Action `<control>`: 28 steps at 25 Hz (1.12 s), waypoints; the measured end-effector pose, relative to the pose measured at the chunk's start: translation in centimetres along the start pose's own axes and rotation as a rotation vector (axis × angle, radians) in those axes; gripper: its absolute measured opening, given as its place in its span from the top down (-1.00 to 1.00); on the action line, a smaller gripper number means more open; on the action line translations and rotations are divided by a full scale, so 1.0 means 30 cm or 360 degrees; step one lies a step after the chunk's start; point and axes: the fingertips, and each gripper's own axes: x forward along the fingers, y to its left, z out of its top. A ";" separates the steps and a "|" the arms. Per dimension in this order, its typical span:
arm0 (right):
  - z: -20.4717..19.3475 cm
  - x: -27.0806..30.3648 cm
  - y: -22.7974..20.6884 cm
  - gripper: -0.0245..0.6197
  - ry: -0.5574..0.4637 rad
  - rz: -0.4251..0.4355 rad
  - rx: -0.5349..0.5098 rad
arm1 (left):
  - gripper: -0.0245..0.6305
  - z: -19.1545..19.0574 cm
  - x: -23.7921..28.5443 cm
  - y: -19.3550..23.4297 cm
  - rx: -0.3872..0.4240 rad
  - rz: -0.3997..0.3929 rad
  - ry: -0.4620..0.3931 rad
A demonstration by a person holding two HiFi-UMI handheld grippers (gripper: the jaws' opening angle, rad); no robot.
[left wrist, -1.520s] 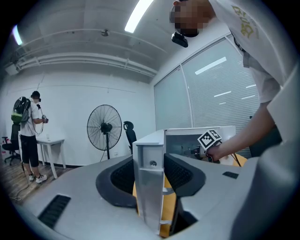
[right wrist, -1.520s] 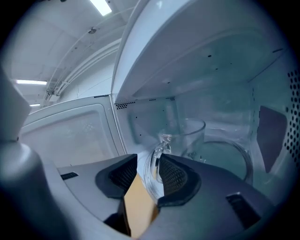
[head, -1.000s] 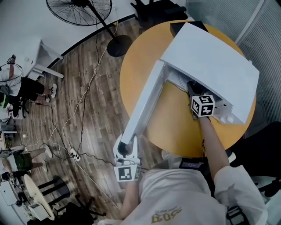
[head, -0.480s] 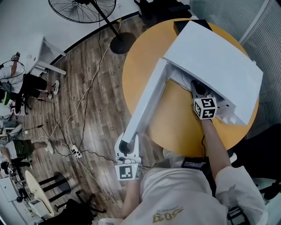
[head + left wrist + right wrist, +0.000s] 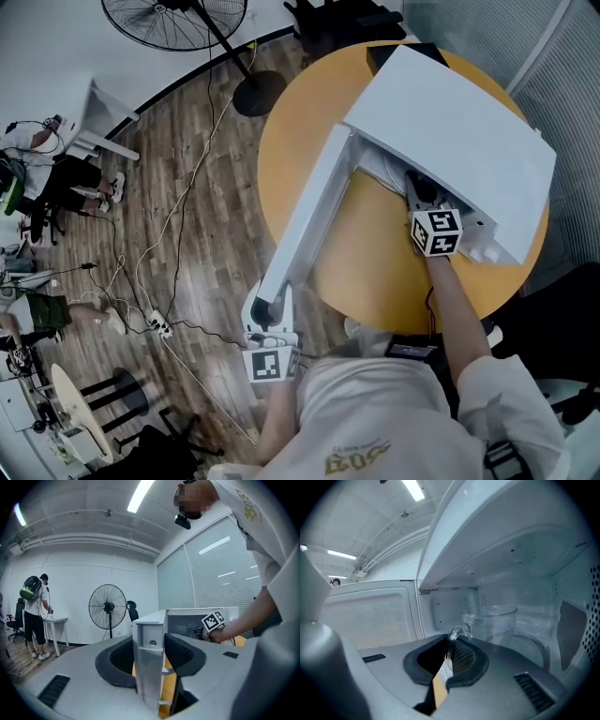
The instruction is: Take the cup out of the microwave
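A clear glass cup [image 5: 500,620] with a handle [image 5: 459,631] stands inside the white microwave [image 5: 459,131], which sits on the round orange table [image 5: 375,272]. My right gripper [image 5: 451,649] reaches into the cavity and is shut on the cup's handle. In the head view only its marker cube [image 5: 436,232] and the part just in front show at the opening, and the cup is hidden. The microwave door [image 5: 309,220] is swung wide open. My left gripper [image 5: 150,665] is shut on the door's free edge [image 5: 149,639], seen low in the head view [image 5: 267,314].
The microwave's ceiling and perforated side walls close in tightly around the cup. A standing fan [image 5: 178,19] and cables [image 5: 178,216] are on the wooden floor left of the table. A person [image 5: 33,609] stands by a white desk far off.
Both grippers stay where they were. The right gripper's marker cube has only shifted very slightly at the microwave opening, and the door has not moved.
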 end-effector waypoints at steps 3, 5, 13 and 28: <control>0.014 -0.015 0.010 0.88 -0.0021 0.0014 -0.0020 | 0.32 -0.003 0.000 -0.003 0.0004 0.0000 -0.0006; 0.027 -0.022 0.024 0.88 -0.0024 0.0034 -0.0037 | 0.32 0.000 -0.002 0.000 0.0006 0.0001 -0.0008; 0.048 -0.096 0.079 0.88 -0.0054 0.0106 -0.0039 | 0.32 0.000 0.000 0.002 -0.0001 -0.0005 -0.0018; 0.024 -0.237 0.212 0.88 -0.0011 0.0234 -0.0049 | 0.33 0.003 -0.007 0.004 -0.0030 -0.0024 -0.0027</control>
